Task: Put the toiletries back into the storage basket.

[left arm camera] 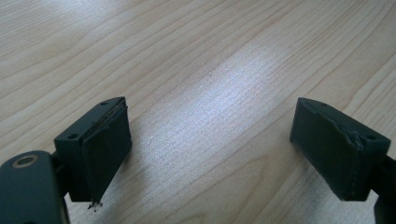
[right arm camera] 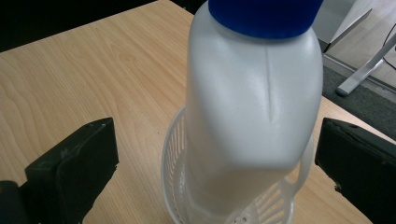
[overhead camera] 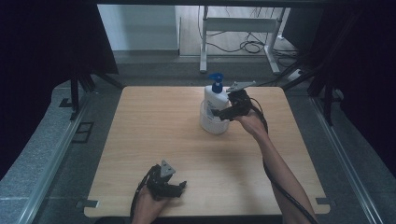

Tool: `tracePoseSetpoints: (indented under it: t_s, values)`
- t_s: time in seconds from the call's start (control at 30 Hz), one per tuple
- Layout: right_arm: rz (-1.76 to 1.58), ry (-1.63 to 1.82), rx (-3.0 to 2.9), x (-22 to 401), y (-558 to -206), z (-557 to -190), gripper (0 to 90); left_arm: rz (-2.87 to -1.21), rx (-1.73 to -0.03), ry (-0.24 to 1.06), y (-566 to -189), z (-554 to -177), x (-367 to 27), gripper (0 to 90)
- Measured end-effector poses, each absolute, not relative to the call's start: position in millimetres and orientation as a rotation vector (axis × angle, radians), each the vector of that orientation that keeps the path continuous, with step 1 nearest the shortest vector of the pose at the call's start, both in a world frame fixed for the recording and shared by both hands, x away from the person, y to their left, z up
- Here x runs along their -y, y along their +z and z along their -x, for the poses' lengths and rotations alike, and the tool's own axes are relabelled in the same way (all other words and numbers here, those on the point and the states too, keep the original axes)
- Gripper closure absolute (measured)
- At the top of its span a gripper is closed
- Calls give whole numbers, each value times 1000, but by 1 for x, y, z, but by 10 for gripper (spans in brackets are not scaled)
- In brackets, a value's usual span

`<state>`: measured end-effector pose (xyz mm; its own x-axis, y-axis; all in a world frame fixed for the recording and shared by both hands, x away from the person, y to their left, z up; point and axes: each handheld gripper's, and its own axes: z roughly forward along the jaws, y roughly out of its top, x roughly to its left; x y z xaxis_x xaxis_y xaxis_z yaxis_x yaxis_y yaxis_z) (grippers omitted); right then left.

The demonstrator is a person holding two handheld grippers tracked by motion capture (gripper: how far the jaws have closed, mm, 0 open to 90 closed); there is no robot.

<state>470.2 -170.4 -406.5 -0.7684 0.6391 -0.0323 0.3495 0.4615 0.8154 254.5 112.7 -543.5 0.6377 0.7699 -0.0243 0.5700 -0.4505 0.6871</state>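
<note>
A white pump bottle (overhead camera: 214, 100) with a blue pump head (overhead camera: 216, 83) stands in a small white slotted basket (overhead camera: 211, 125) at the table's far middle. My right gripper (overhead camera: 223, 111) is at the bottle's right side. In the right gripper view it (right arm camera: 215, 158) is open, one jaw on either side of the bottle (right arm camera: 252, 93) and basket (right arm camera: 173, 154), with a gap at the left jaw. My left gripper (overhead camera: 180, 186) rests low near the front edge. It (left arm camera: 210, 149) is open, with bare wood between its jaws.
The wooden table (overhead camera: 154, 130) has open surface to the left of the basket and in the middle. Beyond the far edge stand a white desk frame (overhead camera: 233, 25) and floor cables (overhead camera: 252, 46). Dark curtains hang at both sides.
</note>
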Motion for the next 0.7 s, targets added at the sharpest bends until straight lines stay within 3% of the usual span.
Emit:
tracePoseSetpoints:
  t_s: [0.7]
  values:
    - [-829,1197,-2382,186,-403,-449,0,-2184,-1040,385,-543,-255,-113,118]
